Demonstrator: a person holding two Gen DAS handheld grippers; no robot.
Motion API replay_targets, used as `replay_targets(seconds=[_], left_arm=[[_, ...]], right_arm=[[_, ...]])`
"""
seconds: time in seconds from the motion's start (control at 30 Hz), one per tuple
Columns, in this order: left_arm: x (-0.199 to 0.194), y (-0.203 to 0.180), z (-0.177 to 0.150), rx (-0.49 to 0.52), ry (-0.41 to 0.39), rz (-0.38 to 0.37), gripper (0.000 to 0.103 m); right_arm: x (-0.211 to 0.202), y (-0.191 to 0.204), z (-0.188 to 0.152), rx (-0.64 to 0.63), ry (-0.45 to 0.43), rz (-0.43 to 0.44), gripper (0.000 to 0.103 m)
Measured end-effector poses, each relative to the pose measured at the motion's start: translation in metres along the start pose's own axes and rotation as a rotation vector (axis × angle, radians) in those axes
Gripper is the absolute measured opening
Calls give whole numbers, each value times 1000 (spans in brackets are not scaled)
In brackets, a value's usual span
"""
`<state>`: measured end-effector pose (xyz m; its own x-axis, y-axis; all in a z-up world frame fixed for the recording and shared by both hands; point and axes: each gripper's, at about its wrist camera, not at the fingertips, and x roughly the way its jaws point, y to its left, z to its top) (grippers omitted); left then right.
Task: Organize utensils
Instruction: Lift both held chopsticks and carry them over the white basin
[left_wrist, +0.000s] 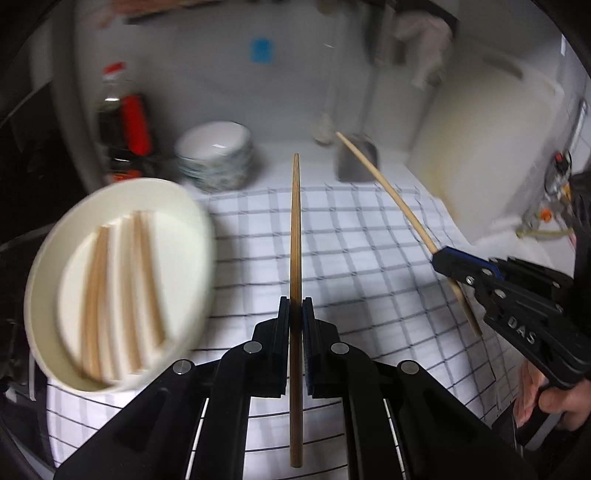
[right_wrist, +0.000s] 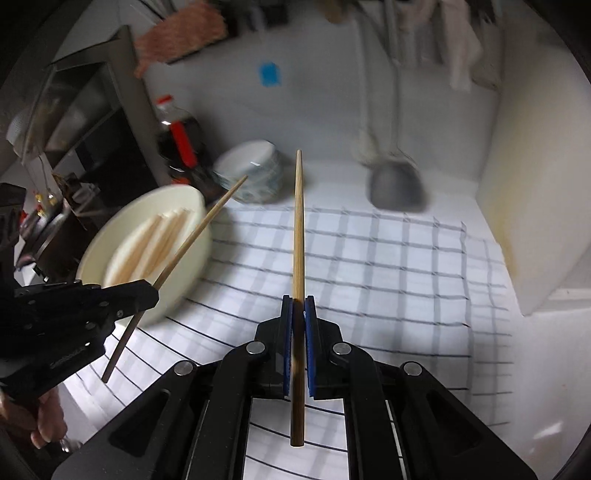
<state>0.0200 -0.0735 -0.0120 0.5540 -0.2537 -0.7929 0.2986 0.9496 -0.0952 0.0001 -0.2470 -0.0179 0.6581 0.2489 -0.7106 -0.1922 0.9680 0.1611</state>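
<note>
1. Presently, the step in hand appears to be transfer: each tool carries one chopstick above the checked cloth (left_wrist: 369, 258), clear of its surface.
2. The left gripper (left_wrist: 294, 314) is clamped on a chopstick (left_wrist: 295, 221), which runs lengthwise between the pads and points away from the camera.
3. The right gripper (right_wrist: 298, 314) is likewise clamped on a second chopstick (right_wrist: 298, 221), held the same way.
4. The cream bowl (left_wrist: 48, 266) stands at the left edge of the cloth, with chopsticks already lying in it; it is judged to be the collection point.
5. The next move, by my reading, calls for swinging both tools leftward over the bowl, lowering the tips inside the rim, then parting the pads. The long sticks risk striking the rim or each other.
6. Count: two chopsticks in grip, one per tool. The bowl holds roughly four or five; blur prevents an exact figure.
7. Count, other items: one stack of patterned bowls (left_wrist: 216, 158), one dark bottle (left_wrist: 122, 125) with a red label, one grey metal utensil head (right_wrist: 397, 184) against the back wall. None lie loose on the cloth.
</note>
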Motion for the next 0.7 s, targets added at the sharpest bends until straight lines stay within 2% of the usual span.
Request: replay_targets(seconds=[0.17,0.3,0.47,0.7], left_arm=[[-32,71,7,-67,-48,79,7],[-41,121,7,-121,-60,130,7],[-25,175,5,-201,-12,145,7],[9,214,7,-255,39,143,7]], right_arm=[[9,55,17,6,-19,56,6],[34,97,32,-22,22,113,6],[72,141,51,-47,77,144,6],[128,169,58,-29,203,128,6]])
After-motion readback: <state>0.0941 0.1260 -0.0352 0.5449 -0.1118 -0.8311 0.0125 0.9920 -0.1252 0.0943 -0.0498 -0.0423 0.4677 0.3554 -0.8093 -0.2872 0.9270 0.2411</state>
